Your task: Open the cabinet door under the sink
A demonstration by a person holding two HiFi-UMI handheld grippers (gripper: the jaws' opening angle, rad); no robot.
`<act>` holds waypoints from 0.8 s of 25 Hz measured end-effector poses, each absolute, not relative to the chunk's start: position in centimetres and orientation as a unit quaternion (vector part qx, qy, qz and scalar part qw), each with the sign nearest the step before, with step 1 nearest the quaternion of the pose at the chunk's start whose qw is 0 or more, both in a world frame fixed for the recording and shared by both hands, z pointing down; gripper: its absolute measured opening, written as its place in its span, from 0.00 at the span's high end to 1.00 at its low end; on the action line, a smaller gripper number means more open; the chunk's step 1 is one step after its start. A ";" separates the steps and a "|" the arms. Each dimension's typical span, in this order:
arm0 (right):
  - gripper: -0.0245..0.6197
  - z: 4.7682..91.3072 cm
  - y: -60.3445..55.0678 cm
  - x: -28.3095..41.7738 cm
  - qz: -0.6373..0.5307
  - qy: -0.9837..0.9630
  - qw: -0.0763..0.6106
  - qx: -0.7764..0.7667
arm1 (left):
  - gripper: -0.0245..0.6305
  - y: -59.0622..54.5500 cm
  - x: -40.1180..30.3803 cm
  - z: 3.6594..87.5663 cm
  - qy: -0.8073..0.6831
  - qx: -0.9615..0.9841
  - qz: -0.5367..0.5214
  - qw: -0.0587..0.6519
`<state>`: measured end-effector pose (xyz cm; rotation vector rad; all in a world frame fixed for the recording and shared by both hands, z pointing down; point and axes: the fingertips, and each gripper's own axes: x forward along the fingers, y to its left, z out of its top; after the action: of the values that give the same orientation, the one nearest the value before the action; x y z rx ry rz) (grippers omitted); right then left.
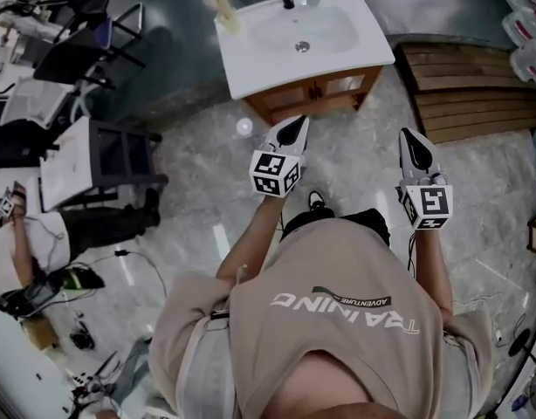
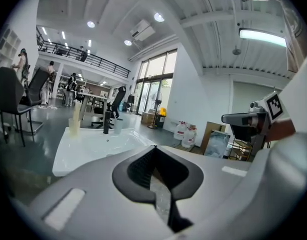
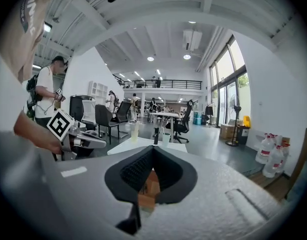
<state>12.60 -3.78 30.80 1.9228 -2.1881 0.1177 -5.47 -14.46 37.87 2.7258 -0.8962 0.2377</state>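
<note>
Door of brown wooden cabinet (image 1: pixel 290 105) under white sink (image 1: pixel 250 55), upper centre, looks rigid and light; hook its inner edge. Left tongs (image 1: pixel 299 122) and right tongs (image 1: pixel 408 135) are pressed together, empty.

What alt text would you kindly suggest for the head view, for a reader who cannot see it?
Seen from above, a person holds the left tongs and right tongs, both shut and empty, toward a white sink on a wooden cabinet whose doors look shut. A wooden pallet lies to its right.
</note>
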 end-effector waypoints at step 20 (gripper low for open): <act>0.96 34.5 -8.5 15.7 0.063 -0.808 0.125 0.573 | 0.94 -19.4 -3.2 38.8 -0.395 0.899 0.105 0.157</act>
<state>15.66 -8.49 34.55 1.6682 -2.3539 0.1823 -3.17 -19.44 38.79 2.5725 -1.1307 0.2995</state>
